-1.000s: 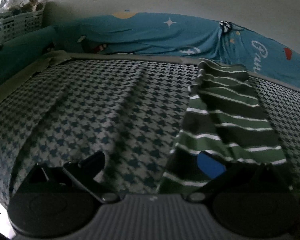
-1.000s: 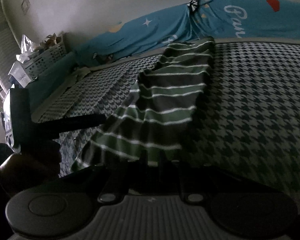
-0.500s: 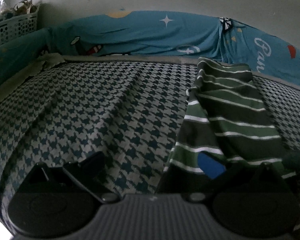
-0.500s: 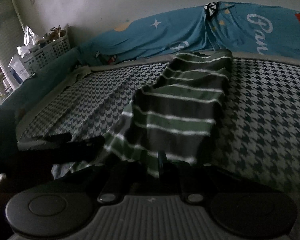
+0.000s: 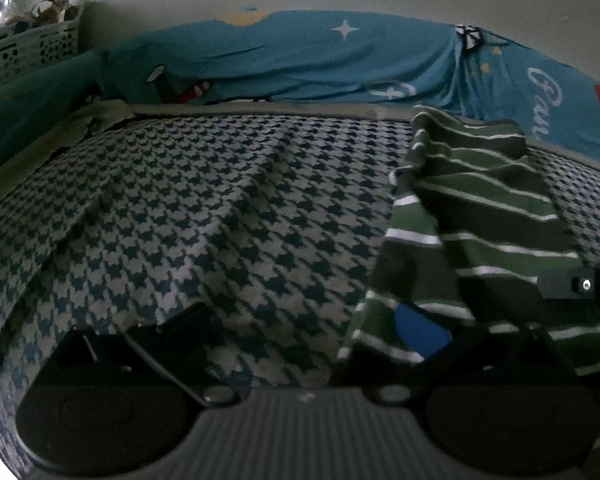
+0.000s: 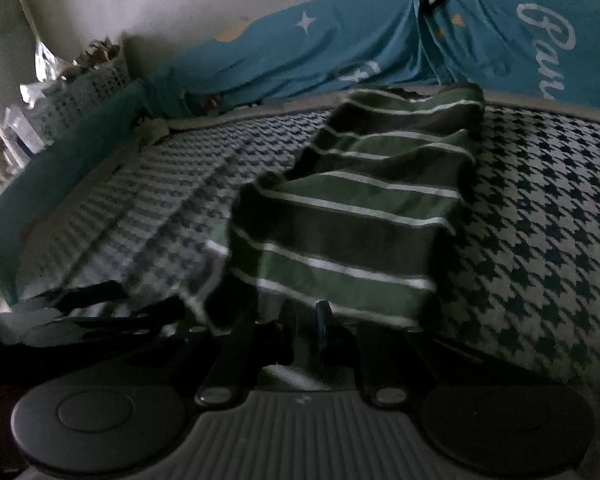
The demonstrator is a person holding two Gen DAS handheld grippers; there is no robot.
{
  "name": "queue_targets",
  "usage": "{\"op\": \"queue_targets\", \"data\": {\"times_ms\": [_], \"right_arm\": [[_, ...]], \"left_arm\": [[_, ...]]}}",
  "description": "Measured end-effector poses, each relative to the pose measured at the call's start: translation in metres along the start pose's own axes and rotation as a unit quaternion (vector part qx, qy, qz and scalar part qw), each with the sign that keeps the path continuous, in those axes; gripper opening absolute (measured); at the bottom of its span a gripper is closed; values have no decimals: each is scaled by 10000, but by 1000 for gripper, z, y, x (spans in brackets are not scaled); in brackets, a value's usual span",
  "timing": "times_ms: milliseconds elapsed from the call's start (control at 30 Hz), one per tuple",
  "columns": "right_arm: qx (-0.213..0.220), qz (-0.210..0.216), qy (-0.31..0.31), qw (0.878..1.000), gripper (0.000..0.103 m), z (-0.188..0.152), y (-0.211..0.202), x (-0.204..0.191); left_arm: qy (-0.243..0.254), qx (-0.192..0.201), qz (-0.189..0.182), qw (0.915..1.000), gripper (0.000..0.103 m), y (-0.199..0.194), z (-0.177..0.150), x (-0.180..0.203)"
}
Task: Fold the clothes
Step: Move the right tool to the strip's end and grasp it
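A green garment [image 6: 351, 216] with dark bands and thin white stripes lies on a blue-and-white houndstooth bedspread [image 5: 220, 216], beside teal star-printed bedding [image 5: 300, 64].

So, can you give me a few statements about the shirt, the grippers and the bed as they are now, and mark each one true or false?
1. The shirt has green and dark bands with thin white stripes. True.
2. The right gripper is wide open, away from the shirt. False: its jaws are nearly shut at the shirt's near edge.
3. The bed cover is plain white. False: it has a dark blue and white houndstooth pattern.
4. A blue fabric with a white star lies along the wall behind the bed. True.
5. The left gripper has its jaws open. True.
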State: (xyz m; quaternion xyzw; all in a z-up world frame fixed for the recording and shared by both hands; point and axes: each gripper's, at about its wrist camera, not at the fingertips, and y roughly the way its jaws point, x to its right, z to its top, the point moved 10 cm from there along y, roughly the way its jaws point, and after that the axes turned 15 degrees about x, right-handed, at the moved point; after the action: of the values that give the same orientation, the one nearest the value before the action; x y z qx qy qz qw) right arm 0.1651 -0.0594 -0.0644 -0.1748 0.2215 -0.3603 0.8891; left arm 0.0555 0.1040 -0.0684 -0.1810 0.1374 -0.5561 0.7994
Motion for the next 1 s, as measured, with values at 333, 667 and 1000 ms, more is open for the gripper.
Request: {"op": "queue_targets", "data": {"times_ms": [333,667,1000], "right_arm": [[11,-441,60,9990,0,8,15,36],[89,-448,228,9987,0,13,9,37],[124,284,245,9992,6,22,16,3]], "left_arm": [[109,60,196,9997,103,3,-4,-10],[-119,-11,306,9995,103,0,-1,-18],[8,190,-54,9998,103,-2,15,6]]}}
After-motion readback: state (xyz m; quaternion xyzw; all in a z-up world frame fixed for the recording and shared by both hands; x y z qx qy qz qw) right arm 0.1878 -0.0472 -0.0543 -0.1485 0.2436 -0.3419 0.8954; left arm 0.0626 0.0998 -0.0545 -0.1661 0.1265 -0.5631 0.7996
